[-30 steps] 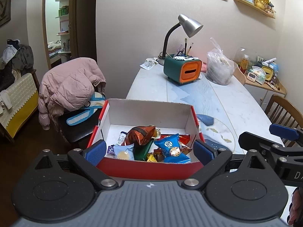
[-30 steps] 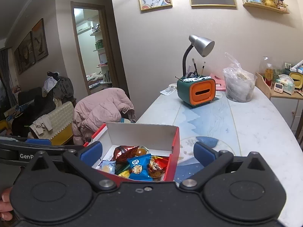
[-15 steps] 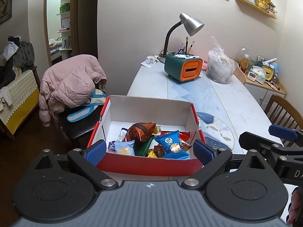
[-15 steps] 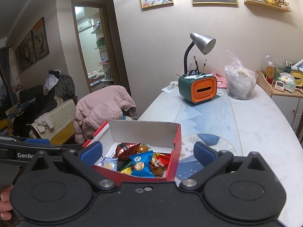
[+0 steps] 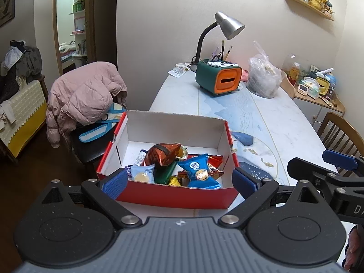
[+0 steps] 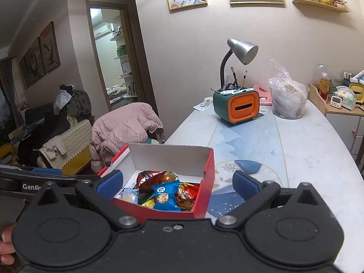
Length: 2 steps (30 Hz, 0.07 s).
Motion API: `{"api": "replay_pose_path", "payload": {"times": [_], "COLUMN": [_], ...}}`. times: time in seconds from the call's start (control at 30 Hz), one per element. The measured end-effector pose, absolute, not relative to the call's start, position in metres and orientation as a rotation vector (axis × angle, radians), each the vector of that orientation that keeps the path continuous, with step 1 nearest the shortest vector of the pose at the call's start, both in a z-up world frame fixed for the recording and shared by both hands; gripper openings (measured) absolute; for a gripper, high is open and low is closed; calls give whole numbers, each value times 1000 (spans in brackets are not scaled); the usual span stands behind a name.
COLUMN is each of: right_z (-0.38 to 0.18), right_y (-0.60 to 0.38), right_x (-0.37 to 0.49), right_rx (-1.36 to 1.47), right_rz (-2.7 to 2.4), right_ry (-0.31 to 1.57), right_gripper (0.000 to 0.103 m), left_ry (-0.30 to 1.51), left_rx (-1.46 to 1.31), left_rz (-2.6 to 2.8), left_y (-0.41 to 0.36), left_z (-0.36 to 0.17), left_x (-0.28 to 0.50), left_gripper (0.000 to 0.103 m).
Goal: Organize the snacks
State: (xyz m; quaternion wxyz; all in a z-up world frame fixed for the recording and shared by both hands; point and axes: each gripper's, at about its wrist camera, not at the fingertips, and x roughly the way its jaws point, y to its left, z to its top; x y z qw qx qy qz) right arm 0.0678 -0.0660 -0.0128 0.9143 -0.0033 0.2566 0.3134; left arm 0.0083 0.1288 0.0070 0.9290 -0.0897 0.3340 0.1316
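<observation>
Between both spread tongs [image 5: 179, 180] [image 6: 178, 185] sits the red snack box [image 5: 173, 196], untouched.

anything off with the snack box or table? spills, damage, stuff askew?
No spills or damage visible. The snacks lie in a loose jumble in the red box, bunched toward its near side. The box sits at the table's left edge. Both grippers, left and right, are open.

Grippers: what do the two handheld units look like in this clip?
Both alike: black bodies with two round discs, silver screws and angular black links to blue-padded fingers. The left gripper has a ribbed grey centre; the right gripper is plain black there. White lettering marks their sides. No cables or sleeves visible.
</observation>
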Motion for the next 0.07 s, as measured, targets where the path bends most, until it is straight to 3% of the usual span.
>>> {"api": "replay_pose_path", "payload": {"times": [0.07], "right_z": [-13], "right_y": [-71], "right_x": [71], "right_rx": [-4], "right_rz": [649], "right_ry": [536], "right_gripper": [103], "left_ry": [687], "left_rx": [-183], "left_rz": [277], "left_y": [122], "left_z": [8], "left_x": [10], "left_gripper": [99]}}
